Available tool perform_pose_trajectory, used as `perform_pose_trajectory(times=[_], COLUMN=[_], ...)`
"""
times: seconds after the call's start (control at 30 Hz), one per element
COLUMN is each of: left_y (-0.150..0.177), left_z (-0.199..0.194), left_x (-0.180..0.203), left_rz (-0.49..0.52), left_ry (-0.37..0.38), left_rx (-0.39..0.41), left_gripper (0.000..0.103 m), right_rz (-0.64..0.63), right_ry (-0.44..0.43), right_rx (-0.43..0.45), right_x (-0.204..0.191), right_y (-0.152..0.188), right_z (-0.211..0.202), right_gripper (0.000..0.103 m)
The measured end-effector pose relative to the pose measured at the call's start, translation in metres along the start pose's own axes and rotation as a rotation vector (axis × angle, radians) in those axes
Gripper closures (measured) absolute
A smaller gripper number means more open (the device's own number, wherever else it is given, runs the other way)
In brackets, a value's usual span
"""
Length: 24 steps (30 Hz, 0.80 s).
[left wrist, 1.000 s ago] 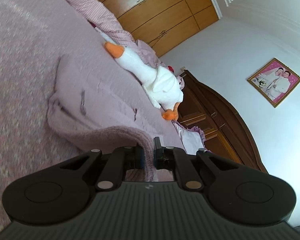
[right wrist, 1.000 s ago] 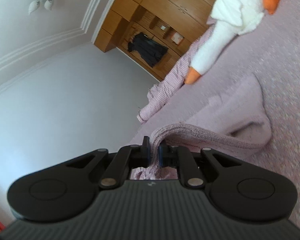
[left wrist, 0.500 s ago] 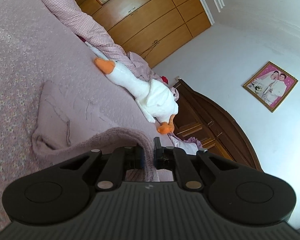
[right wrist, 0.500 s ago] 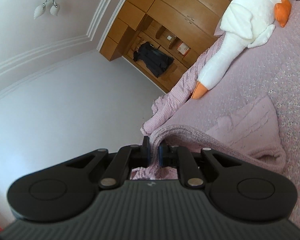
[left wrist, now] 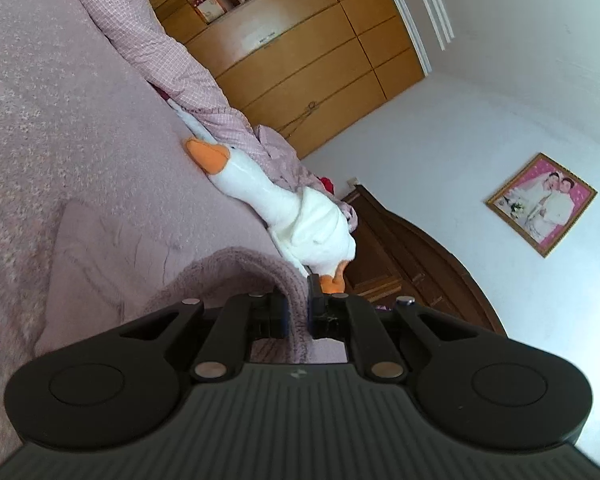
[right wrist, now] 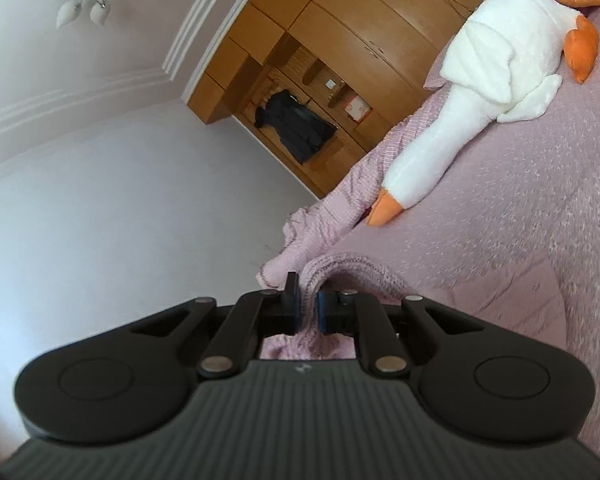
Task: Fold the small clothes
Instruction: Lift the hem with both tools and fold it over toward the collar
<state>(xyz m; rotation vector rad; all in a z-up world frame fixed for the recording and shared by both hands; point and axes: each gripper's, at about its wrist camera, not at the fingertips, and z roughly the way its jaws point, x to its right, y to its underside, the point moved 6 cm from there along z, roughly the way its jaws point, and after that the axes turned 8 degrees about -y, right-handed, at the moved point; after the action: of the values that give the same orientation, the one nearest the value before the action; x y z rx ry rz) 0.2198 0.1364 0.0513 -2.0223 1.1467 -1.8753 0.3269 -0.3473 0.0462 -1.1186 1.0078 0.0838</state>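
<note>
A small pink knit garment (left wrist: 112,264) lies partly on the pink bedspread (left wrist: 40,112), its near edge lifted. My left gripper (left wrist: 297,304) is shut on one thick ribbed edge of it, which arches up from the bed into the jaws. In the right wrist view the same garment (right wrist: 512,300) spreads over the bed to the right, and my right gripper (right wrist: 308,304) is shut on another part of its ribbed edge. The cloth below both jaws is hidden by the gripper bodies.
A white plush goose (left wrist: 292,216) with an orange beak lies along the far side of the bed (right wrist: 480,80). A rumpled pink checked quilt (left wrist: 160,52) runs beside it. Wooden wardrobes (left wrist: 300,52), a dark headboard (left wrist: 420,256) and white walls stand beyond.
Both grippers have risen and tilted with the garment's edge still held. The goose and the wardrobe now sit lower and nearer the middle of each view, and less of the garment lies flat.
</note>
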Motion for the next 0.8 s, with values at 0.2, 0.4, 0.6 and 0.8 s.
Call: perform_pose_trajectory(times=[0.2, 0.4, 0.6, 0.8], left_y=[-0.013, -0.02, -0.023, -0.032], left_z=[0.034, 0.05, 0.064, 0.087], left_x=[-0.01, -0.033, -0.053, -0.075], left_rz=[-0.008, -0.038, -0.061, -0.041], left_ry=[-0.006, -0.021, -0.032, -0.08], left_rx=[0.008, 0.016, 0.024, 0.009], left_gripper=[0.095, 0.095, 0.095, 0.095], right_rz=[-0.026, 0.04, 0.02, 0.045], right_ry=[0.01, 0.02, 0.086, 0.121], right_rx=[-0.006, 0.011, -0.042, -0.038], right_x=[0.012, 0.035, 0.055, 0.08], right_y=[-0.011, -0.011, -0.006, 0.003], right_z=[0.02, 0.034, 0.048, 0.054], right_gripper=[0.091, 0.091, 0.091, 0.091])
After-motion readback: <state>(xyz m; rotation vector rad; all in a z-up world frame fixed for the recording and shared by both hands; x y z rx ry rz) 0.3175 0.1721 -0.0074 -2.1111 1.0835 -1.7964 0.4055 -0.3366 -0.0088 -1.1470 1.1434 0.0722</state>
